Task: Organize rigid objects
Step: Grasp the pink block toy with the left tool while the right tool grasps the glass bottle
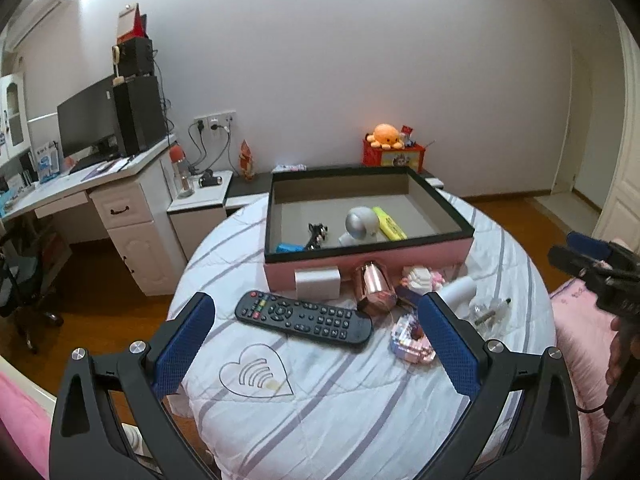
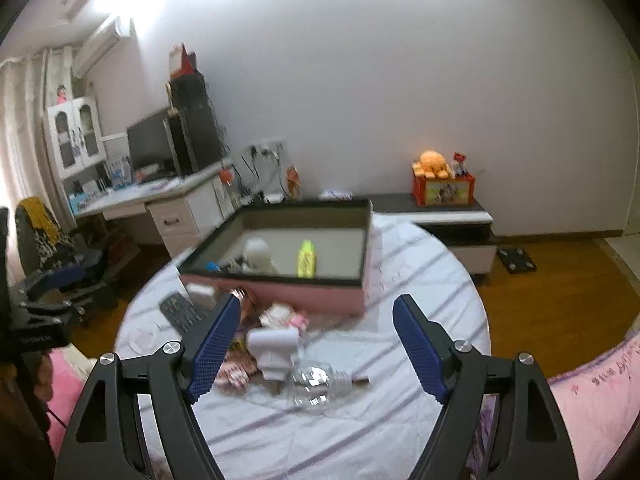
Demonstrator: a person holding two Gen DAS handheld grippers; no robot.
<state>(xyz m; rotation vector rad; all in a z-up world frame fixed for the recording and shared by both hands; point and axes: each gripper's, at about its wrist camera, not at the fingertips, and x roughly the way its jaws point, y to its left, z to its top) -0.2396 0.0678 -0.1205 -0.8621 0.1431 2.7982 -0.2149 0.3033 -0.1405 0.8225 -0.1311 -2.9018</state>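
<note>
Remote control [image 1: 304, 319] lies flat near the round surface's [image 1: 360, 420] left edge, long axis running left-right, button end left, just in front of the pink box [image 1: 424, 254]. We see bare cloth between it and our left tool [image 1: 316, 344], gaping wide, holding nothing. Right tool [image 2: 318, 350] likewise wide, unloaded, above the glass bulb [image 2: 320, 386] and white adapter [image 2: 274, 350].

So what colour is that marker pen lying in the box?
Fluorescent yellow highlighter; clearest in the left wrist view.
</note>
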